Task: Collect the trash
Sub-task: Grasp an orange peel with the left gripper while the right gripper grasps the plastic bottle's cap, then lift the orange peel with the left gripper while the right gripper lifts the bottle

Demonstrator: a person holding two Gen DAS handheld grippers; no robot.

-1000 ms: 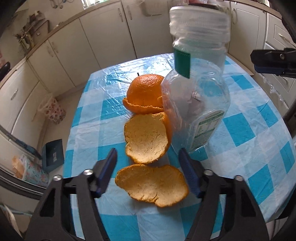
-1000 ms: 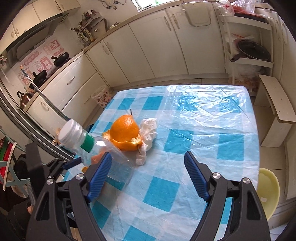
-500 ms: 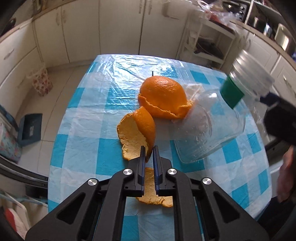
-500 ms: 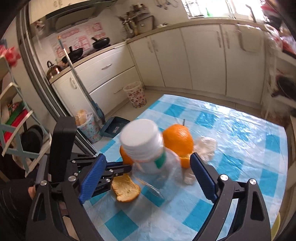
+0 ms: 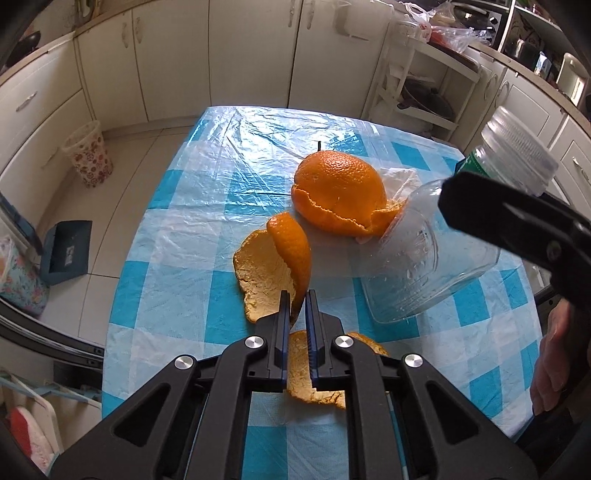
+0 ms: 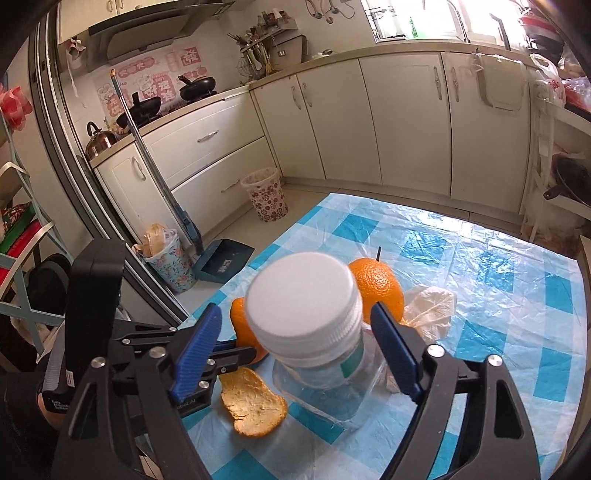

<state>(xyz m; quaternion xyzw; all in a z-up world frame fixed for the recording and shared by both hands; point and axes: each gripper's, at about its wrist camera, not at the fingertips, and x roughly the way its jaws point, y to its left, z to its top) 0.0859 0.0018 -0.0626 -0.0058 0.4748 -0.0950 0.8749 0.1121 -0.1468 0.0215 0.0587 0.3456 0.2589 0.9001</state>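
Bright daylight from the window (image 6: 436, 18), glare on the plastic table cover (image 5: 258, 155), strong fisheye bending at edges, bottle cap (image 6: 301, 295) slightly blurred.

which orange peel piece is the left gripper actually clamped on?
The curled middle peel, standing on edge between the left gripper pads. The flat peel lies on the table under the gripper; the dome-shaped peel sits farther back, untouched.
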